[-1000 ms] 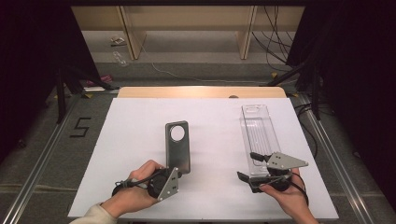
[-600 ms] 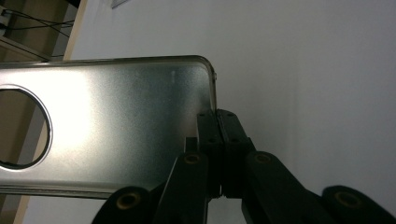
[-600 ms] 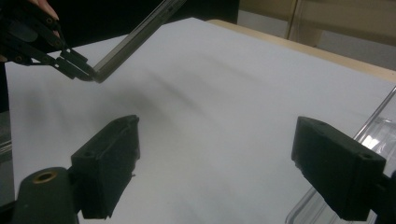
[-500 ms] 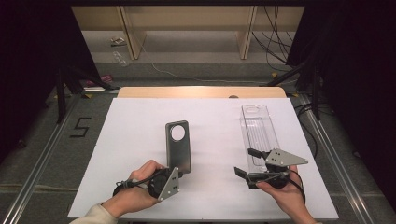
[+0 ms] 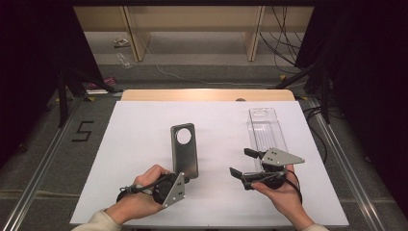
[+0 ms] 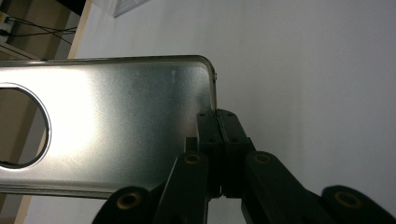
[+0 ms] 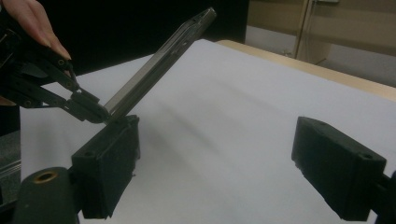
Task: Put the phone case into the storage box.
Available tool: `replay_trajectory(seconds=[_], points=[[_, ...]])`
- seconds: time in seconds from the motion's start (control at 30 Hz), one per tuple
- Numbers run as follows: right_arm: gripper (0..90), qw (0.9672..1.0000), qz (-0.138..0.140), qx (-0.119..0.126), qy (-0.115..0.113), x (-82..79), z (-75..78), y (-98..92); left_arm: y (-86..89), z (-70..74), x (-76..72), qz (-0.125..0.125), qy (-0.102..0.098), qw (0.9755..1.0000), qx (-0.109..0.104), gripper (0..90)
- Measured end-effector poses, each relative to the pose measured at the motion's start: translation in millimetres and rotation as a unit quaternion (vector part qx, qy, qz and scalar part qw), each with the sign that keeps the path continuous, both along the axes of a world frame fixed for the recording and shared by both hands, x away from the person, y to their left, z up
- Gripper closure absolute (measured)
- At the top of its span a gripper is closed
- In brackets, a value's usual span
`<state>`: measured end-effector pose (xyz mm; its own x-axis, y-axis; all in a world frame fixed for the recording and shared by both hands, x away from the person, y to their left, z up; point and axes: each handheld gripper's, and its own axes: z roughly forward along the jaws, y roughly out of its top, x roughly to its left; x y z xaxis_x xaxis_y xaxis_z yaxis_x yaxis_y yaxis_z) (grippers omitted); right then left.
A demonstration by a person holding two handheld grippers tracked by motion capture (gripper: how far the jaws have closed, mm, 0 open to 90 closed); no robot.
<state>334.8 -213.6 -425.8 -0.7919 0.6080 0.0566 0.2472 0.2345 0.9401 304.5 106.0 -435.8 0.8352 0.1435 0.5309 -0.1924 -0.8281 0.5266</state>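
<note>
Step in hand: left gripper [image 5: 185,177] clamped on phone case [image 5: 184,150] corner, lifted. Right gripper [image 5: 243,162] — jaws apart — must likely approach the case.

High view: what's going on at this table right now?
A person works two hand-held tools over a white table. The left claw is shut on the near end of a grey metal phone back cover with a round camera hole, tilting it up off the table. The right claw is open and empty, beside a clear plastic case lying flat.
</note>
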Motion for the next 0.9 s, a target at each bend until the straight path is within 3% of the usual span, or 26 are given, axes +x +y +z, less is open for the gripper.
replay_trajectory(seconds=[0.57,0.9], points=[[16.4,0.9999,0.01,0.005,0.005,7.3,0.6,18.5,-1.8,0.9,-1.3,-0.003,-0.001,1.0,0.001,89.1],[16.5,0.9999,0.012,0.009,0.005,14.3,2.9,29.0,-10.4,3.0,-2.3,-0.018,-0.006,0.9998,0.01,89.0]])
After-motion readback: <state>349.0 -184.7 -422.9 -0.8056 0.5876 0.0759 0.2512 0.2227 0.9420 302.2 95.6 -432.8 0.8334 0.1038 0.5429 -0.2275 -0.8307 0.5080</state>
